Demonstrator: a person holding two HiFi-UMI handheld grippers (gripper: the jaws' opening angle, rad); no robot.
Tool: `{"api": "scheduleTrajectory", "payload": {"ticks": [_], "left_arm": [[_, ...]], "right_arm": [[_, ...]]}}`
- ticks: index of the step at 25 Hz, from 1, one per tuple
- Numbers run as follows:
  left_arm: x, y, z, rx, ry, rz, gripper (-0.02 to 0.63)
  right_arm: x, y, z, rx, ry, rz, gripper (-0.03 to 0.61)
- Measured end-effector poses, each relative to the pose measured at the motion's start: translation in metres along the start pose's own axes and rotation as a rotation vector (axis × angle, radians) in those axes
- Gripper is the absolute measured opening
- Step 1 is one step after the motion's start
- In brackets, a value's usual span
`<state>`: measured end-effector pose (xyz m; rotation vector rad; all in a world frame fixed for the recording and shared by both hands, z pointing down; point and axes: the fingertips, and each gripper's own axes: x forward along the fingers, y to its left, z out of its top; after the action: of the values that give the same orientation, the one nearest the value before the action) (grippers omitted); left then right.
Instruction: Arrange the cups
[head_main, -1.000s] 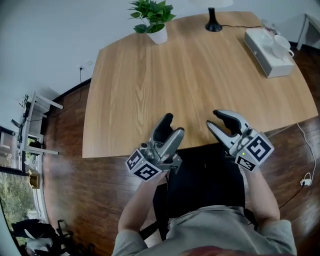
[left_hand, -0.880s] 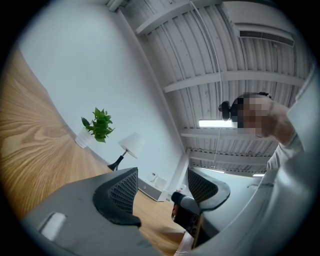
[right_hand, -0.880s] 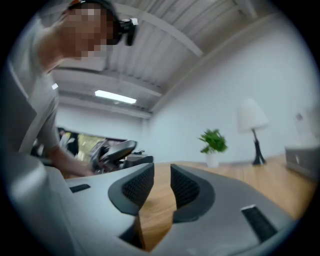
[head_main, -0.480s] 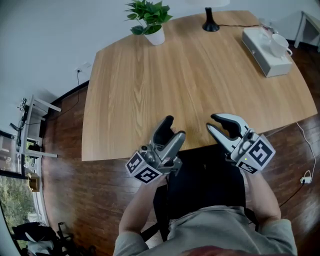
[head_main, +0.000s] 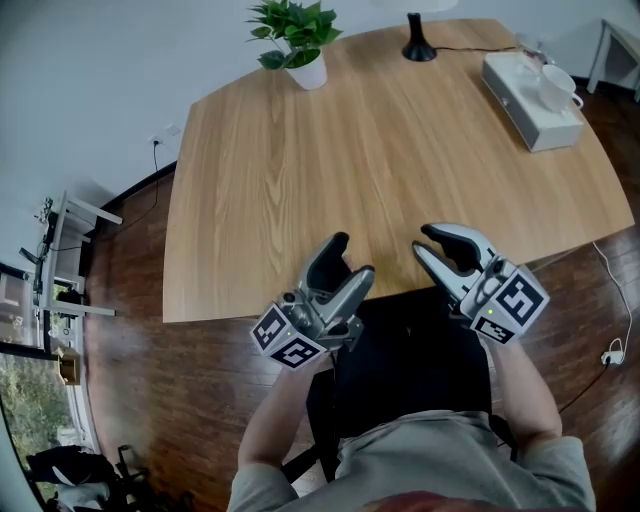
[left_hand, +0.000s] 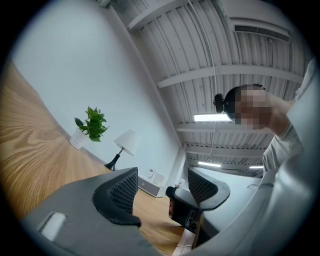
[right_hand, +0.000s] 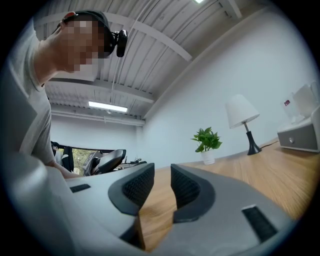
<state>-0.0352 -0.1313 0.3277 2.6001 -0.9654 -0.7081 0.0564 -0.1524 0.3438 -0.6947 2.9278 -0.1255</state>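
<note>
Right gripper (head_main: 424, 240) jaws have drawn in since a second ago; we now note a slim gap with nothing in it. Table (head_main: 300, 170): bare wood runs from the near edge across to the far side, leaving wide room. Both grippers hang over the near edge. Left gripper (head_main: 352, 256) jaws stand wide apart, empty. White box (head_main: 525, 100) sits at the far right corner, close to the edge. Potted plant (head_main: 297, 40) and lamp (head_main: 418, 40) line the far edge. Cup (head_main: 556, 88) stands on the box.
</note>
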Motion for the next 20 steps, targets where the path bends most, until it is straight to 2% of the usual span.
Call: {"api": "scheduleTrajectory", "payload": {"ticks": [6,20], "left_arm": [[-0.0012,0.0043,0.0026,-0.027,-0.017,0.008,0.305],[-0.0020,0.0054,0.0032,-0.028,-0.015,0.014,0.307]], "right_arm": [[0.0011,-0.0008,-0.0006,0.000,0.005,-0.003,0.098],[0.0009,-0.0012,0.0000,0.008,0.003,-0.002,0.098]]}}
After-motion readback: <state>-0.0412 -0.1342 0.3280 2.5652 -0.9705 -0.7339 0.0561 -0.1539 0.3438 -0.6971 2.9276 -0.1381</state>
